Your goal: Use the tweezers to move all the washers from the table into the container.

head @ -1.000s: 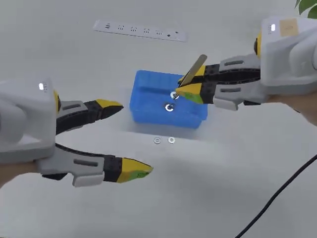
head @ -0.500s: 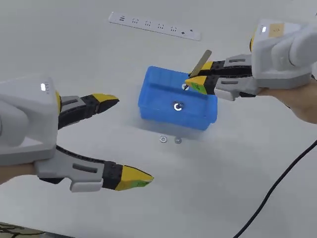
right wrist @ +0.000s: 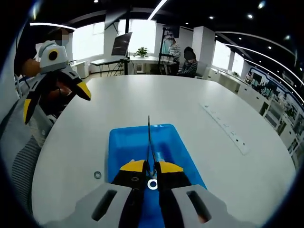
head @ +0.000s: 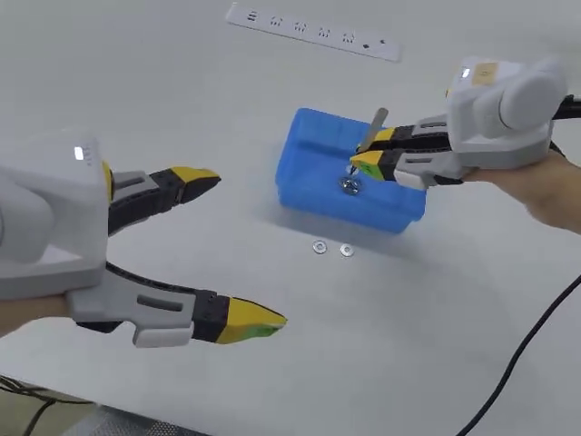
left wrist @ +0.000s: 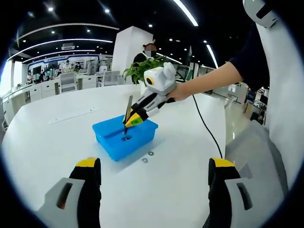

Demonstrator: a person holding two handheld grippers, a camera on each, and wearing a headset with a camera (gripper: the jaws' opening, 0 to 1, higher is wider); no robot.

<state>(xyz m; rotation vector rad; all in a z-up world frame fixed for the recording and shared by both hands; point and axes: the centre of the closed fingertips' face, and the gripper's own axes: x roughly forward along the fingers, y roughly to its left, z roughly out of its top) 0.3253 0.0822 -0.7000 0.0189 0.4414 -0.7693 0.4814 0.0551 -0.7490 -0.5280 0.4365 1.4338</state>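
The right gripper point(head: 370, 153) is clamped on the tweezers point(head: 373, 125), its jaws pinching them partway along, likely so that a squeeze works the tips. It reaches in roughly level from the container's right, and the tweezers slant down from the jaws into the container point(head: 313, 123). 1 washer point(head: 349, 185) sits inside, just under the tips; whether the tips are gripping it or it lies free cannot be told. 2 more washers point(head: 320, 246) lie side by side on the table point(head: 408, 345) just in front of the container, so the job looks part done. The left gripper point(head: 234, 247) hovers well to the container's left and nearer the person, jaws spread wide and holding nothing, probably to leave the work clear. A power strip point(head: 313, 30) lies beyond the container.
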